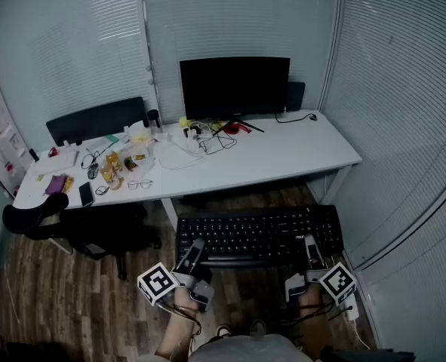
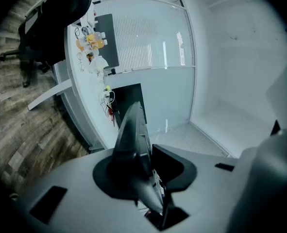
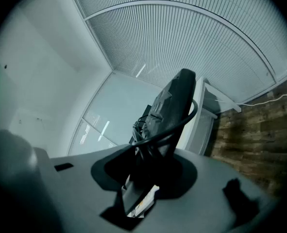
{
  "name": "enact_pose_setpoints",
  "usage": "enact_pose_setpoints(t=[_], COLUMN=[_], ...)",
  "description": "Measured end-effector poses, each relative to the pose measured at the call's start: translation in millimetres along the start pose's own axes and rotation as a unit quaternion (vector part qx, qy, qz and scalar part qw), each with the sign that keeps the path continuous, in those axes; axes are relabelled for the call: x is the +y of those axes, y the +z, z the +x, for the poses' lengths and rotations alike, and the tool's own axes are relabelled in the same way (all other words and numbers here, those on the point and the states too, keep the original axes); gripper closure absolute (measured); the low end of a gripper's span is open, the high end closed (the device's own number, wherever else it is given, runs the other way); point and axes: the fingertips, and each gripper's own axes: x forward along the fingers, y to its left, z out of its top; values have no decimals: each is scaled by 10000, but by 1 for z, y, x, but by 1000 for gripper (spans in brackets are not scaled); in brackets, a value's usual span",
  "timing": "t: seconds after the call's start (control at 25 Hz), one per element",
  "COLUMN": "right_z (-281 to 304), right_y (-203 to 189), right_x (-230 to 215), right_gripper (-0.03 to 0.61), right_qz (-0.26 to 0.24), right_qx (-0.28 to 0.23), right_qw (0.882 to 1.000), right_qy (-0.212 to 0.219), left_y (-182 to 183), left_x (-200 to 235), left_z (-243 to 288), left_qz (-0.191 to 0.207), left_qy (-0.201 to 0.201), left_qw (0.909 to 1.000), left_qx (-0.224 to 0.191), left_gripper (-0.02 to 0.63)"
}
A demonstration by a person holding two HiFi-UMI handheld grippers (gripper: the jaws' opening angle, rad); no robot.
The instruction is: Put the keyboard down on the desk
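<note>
In the head view the black keyboard (image 1: pixel 260 234) hangs level over the wooden floor, in front of the white desk (image 1: pixel 290 157) and below its front edge. My left gripper (image 1: pixel 195 250) is shut on the keyboard's near left edge. My right gripper (image 1: pixel 310 247) is shut on its near right edge. The left gripper view shows the keyboard (image 2: pixel 132 130) end-on, clamped between the jaws. In the right gripper view the keyboard (image 3: pixel 175 103) stands between the jaws with its black cable looped around it.
A black monitor (image 1: pixel 234 87) stands at the back middle of the desk, with tangled cables (image 1: pixel 207 140) before it. Glasses (image 1: pixel 139 184), a phone (image 1: pixel 86 194) and small items crowd the desk's left part. A black chair (image 1: pixel 72 225) sits at the left, and a power strip (image 1: pixel 351 308) lies on the floor at the right.
</note>
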Motion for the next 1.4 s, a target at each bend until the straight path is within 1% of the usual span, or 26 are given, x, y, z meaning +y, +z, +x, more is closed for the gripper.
enact_pose_setpoints(t=[0.12,0.28,0.4,0.6,0.72,0.84,1.04,1.24,1.4], right_z=[3,7,8,6,3,0,3,8,16], right_y=[-2,-8,-12,-15,-14,-13,-13,-11,-9], right_x=[-1,1,2,2,-1,-7,-10,-16,-20], right_gripper=[449,449,449,448,448,448,448,448,448], right_qz=[-18,-87,-113,-190,-148,-148,-86,-56,-43], right_qx=[6,19,-11,-47,-83,-114,-127,-137,-109], right_qw=[10000,9999,9999,9994,9994,9991,9991,9991,9991], right_qy=[-28,-79,-104,-270,-309,-390,-399,-388,-400], left_y=[3,9,13,16,12,10,10,8,9], left_x=[4,8,13,13,13,17,22,24,28], left_z=[1,2,1,3,6,7,11,17,23], left_qz=[10,-90,-58,-111,-148,-92,-116,-103,-59], left_qy=[36,1,15,-77,-126,-57,9,-23,82], left_qw=[10000,10000,10000,9998,9996,9996,9996,9995,9995], left_qx=[-1,11,37,115,181,249,268,293,295], left_gripper=[499,499,499,499,499,497,497,497,497])
